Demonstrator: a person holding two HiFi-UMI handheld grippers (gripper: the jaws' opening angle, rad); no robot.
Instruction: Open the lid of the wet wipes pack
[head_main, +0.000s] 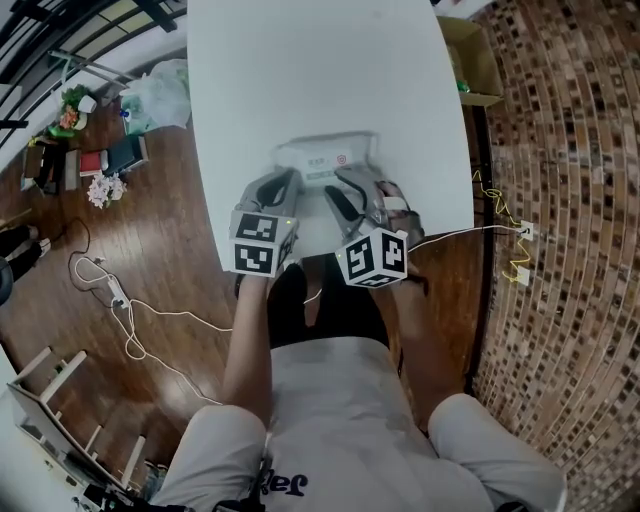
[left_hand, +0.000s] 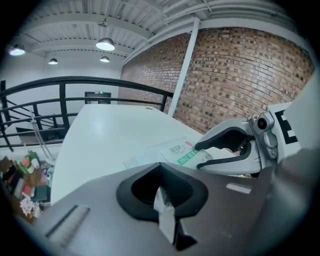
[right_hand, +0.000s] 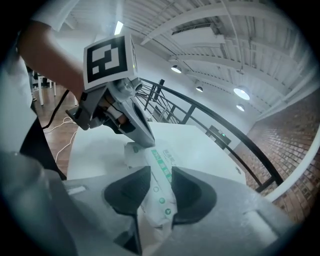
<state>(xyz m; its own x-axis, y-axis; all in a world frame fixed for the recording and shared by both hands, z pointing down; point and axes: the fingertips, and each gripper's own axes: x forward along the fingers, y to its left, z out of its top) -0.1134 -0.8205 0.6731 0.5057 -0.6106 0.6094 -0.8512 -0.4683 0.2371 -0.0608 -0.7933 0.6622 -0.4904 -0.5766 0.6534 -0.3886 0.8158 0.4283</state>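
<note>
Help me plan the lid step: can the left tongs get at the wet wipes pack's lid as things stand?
Probably yes. The left tongs pinch a thin white edge of the wet wipes pack, the right tongs clamp it beside them, and nothing covers its printed top.

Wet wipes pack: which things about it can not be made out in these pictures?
Lid: head view, too small to tell open from shut.
Near corners of the wet wipes pack: head view, under left gripper and right gripper.
Print: too blurred to read in every view.
</note>
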